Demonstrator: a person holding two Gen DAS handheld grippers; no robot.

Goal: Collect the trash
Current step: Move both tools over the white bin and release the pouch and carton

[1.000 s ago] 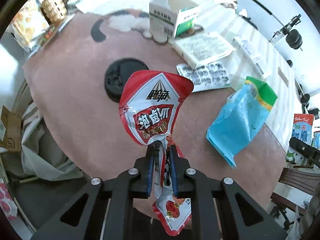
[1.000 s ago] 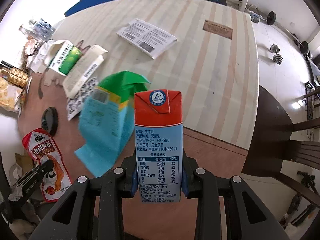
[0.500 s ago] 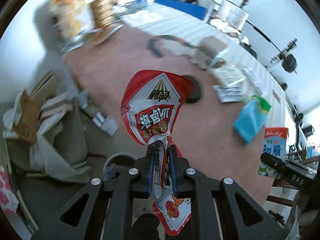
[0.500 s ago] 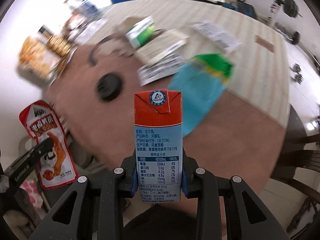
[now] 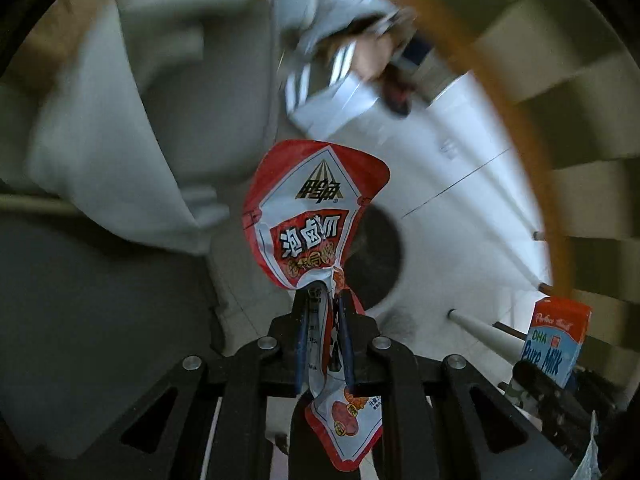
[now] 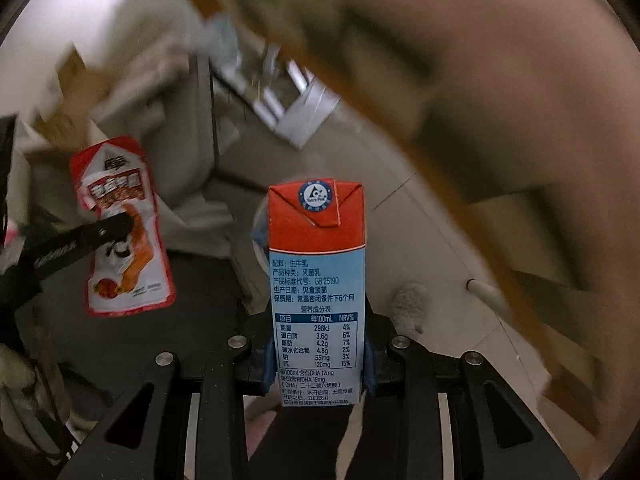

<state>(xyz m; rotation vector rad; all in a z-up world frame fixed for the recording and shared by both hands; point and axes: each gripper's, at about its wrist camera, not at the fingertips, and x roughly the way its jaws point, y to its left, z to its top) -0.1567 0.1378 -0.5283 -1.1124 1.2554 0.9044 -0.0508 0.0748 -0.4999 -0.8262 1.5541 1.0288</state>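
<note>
Both hands are swinging down off the counter toward the floor: left tongs [image 5: 323, 312] pinching a floppy snack wrapper [image 5: 312, 216], right tongs [image 6: 316, 364] squeezing a stiff milk carton [image 6: 317, 280] mid-body.

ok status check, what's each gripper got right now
Left gripper shut on red snack wrapper. Right gripper shut on milk carton. Both pointing down over the floor, view blurred; nothing seen blocking them.

below me: pale tiled floor [image 5: 452, 208] | on it: crumpled grey-white cloth [image 5: 120, 152], blurred | dark round patch [image 5: 376, 260] on tiles; cannot tell what | rest smeared
</note>
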